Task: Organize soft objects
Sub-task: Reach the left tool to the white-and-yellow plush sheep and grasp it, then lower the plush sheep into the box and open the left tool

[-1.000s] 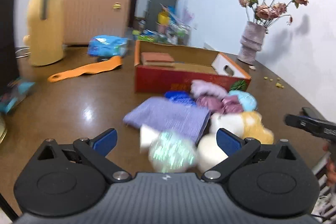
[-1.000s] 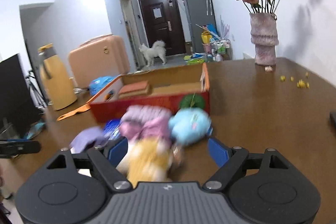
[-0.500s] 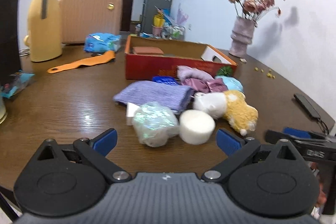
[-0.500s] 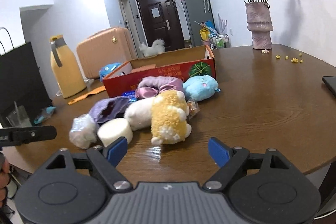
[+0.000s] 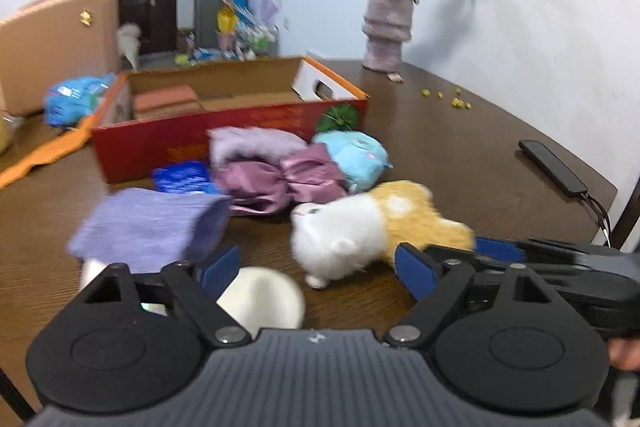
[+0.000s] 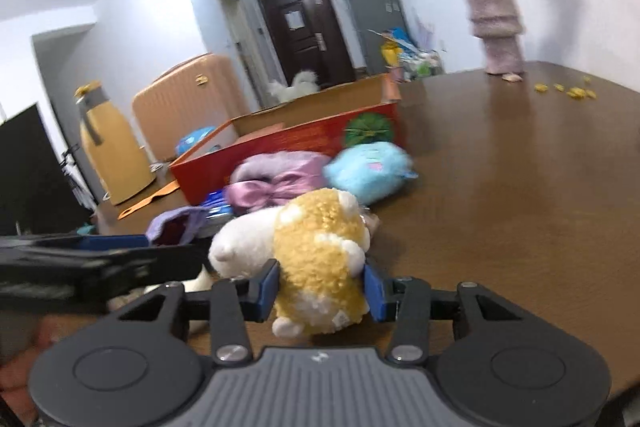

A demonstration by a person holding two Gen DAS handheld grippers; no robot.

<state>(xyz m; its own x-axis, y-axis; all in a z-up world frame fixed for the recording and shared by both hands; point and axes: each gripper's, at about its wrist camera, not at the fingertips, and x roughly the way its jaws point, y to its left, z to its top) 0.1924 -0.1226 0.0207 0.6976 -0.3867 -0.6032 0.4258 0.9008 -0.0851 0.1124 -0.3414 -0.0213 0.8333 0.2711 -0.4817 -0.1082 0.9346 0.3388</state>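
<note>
A yellow and white plush dog point(image 6: 316, 255) lies on the brown table, also in the left wrist view point(image 5: 372, 227). My right gripper point(image 6: 320, 287) is shut on the dog's yellow rear. My left gripper point(image 5: 316, 267) is open, with a white round pad point(image 5: 260, 303) between its fingers and the dog's white head just beyond. Behind lie a purple folded cloth point(image 5: 148, 227), a pink satin bundle point(image 5: 276, 171), a blue plush point(image 5: 356, 159) and a blue packet point(image 5: 184, 179). The open red cardboard box point(image 5: 224, 131) stands behind the pile.
A vase of dried flowers point(image 5: 388, 27) stands at the back right. A black phone with cable point(image 5: 554, 167) lies at the right edge. A yellow jug point(image 6: 112, 155), a peach suitcase point(image 6: 188, 103) and an orange strip point(image 5: 44, 155) are at the left.
Both grippers moved forward into the pile. My right gripper closed on the plush dog's yellow rear. My left gripper came up over the white pad.
</note>
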